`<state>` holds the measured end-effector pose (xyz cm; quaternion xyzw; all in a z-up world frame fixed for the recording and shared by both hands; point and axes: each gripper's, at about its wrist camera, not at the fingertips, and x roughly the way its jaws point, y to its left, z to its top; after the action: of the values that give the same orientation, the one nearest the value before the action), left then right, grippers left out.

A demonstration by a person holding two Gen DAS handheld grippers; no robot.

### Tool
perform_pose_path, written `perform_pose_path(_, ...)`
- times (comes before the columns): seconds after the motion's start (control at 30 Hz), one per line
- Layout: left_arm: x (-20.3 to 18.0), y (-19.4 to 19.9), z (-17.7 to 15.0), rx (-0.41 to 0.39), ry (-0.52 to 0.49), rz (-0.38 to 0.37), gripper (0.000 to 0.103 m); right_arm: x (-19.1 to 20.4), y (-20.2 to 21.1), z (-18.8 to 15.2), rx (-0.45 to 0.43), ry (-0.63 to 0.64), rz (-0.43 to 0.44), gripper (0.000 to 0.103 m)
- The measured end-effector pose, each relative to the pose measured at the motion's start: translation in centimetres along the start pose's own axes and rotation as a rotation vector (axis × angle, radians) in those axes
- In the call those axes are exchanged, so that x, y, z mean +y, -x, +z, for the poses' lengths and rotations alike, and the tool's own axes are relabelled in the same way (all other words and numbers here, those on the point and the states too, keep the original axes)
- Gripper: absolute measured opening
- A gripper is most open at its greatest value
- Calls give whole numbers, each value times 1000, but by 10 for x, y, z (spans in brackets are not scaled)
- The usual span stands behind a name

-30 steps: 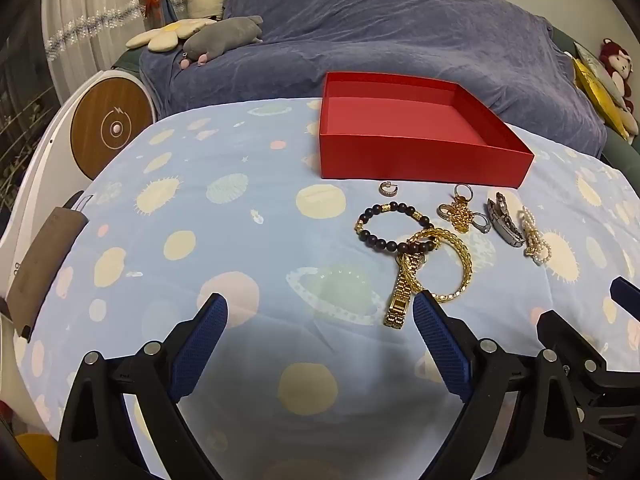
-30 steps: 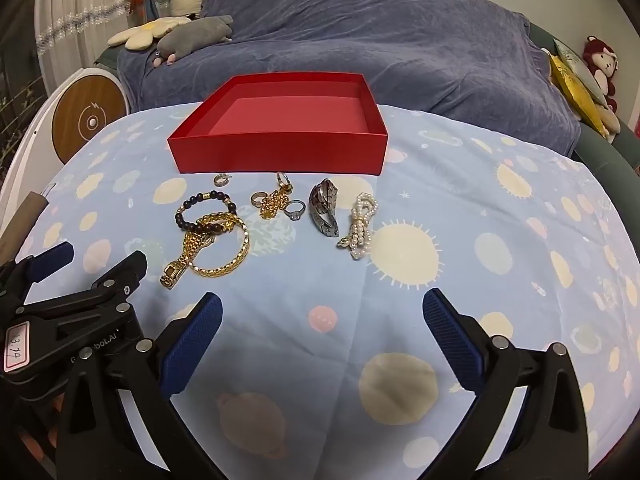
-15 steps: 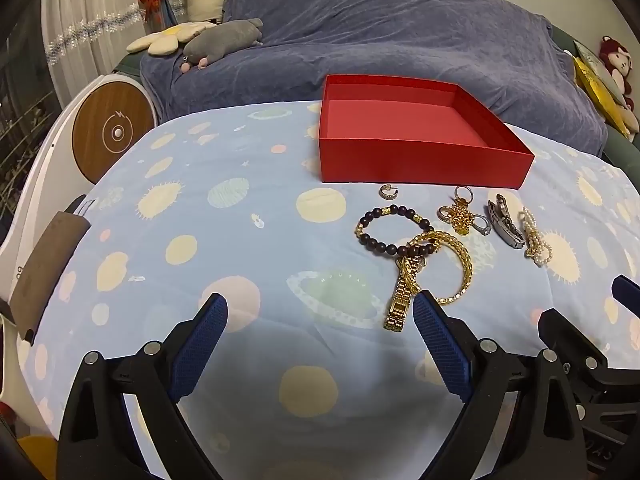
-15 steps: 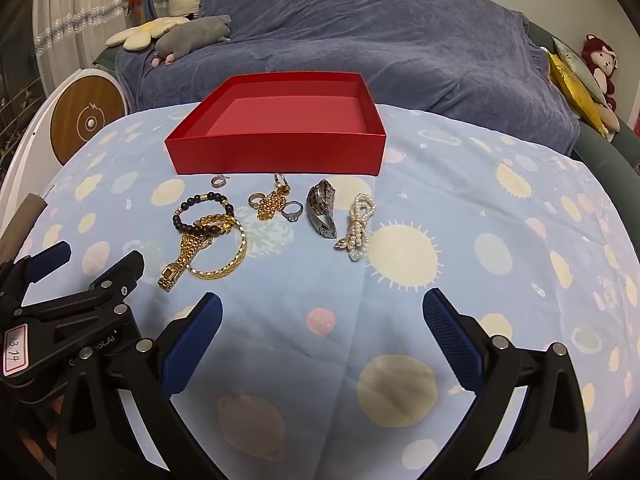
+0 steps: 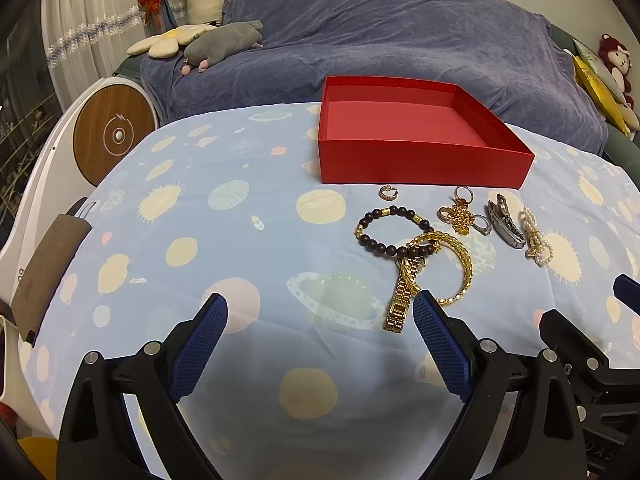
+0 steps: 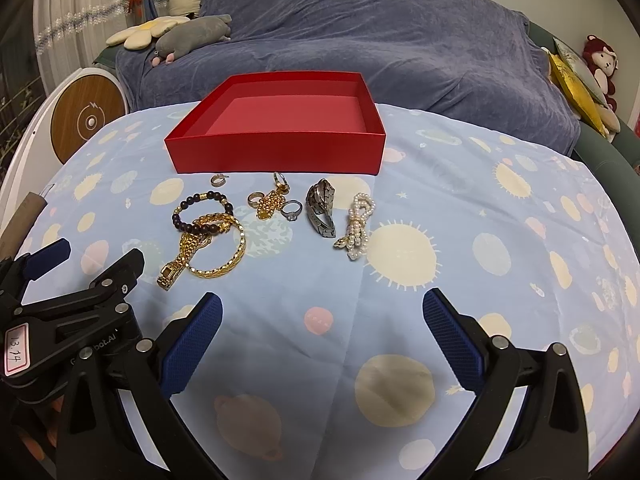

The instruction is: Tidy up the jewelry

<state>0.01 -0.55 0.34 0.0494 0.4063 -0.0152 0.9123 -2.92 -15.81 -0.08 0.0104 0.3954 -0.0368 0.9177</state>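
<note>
An empty red box [image 5: 420, 160] [image 6: 276, 148] stands on a blue planet-print cloth. In front of it lie a dark bead bracelet [image 5: 390, 228] [image 6: 202, 210], a gold chain bracelet [image 5: 460, 264] [image 6: 224, 248], a gold watch [image 5: 402, 300] [image 6: 180, 258], a small hoop earring [image 5: 387, 193] [image 6: 218, 179], gold and silver rings [image 5: 462, 214] [image 6: 272, 202], a silver watch [image 5: 506, 222] [image 6: 320, 208] and a pearl strand [image 5: 534, 236] [image 6: 358, 226]. My left gripper [image 5: 320, 316] is open, its right finger beside the gold watch. My right gripper [image 6: 322, 312] is open, below the jewelry.
A couch under a purple-blue blanket [image 5: 400, 32] runs behind the table, with plush toys [image 5: 216, 44] on its left arm and a red plush [image 6: 600, 64] at right. A white device with a wooden disc [image 5: 114, 132] stands at left. A brown pad [image 5: 44, 272] lies at the table's left edge.
Both grippers have shifted very slightly; the view of the table is almost unchanged. The jewelry and box have not moved.
</note>
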Motion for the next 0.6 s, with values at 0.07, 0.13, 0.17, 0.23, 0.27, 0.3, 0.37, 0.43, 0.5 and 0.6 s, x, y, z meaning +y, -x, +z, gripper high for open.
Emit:
perform_pose_path(0.07, 0, 0, 0, 0, 0, 0, 92, 0, 0, 0, 0, 0, -1, 98)
perform_pose_path(0.13, -1, 1, 0, 0, 1, -1, 92, 0, 0, 0, 0, 1, 0, 98)
perform_pose_path(0.17, 0, 0, 0, 2, 1, -1, 92, 0, 0, 0, 0, 0, -1, 98)
perform_pose_path(0.23, -1, 0, 0, 1, 1, 0, 92, 0, 0, 0, 0, 0, -2, 98)
perform_pose_path(0.27, -1, 0, 0, 1, 2, 0, 92, 0, 0, 0, -1, 0, -2, 98)
perform_pose_path(0.3, -1, 0, 0, 2, 3, 0, 92, 0, 0, 0, -1, 0, -1, 98)
perform_pose_path(0.37, 0, 0, 0, 1, 0, 1, 92, -1, 1, 0, -4, -4, 1, 98)
perform_pose_path(0.43, 0, 0, -1, 1, -1, 0, 92, -2, 3, 0, -8, -9, 4, 98)
perform_pose_path(0.5, -1, 0, -1, 3, -3, -2, 92, -3, 4, 1, -11, -12, 5, 98)
perform_pose_path(0.6, -3, 0, -2, 5, -6, -3, 92, -5, 4, 1, -10, -18, 5, 98)
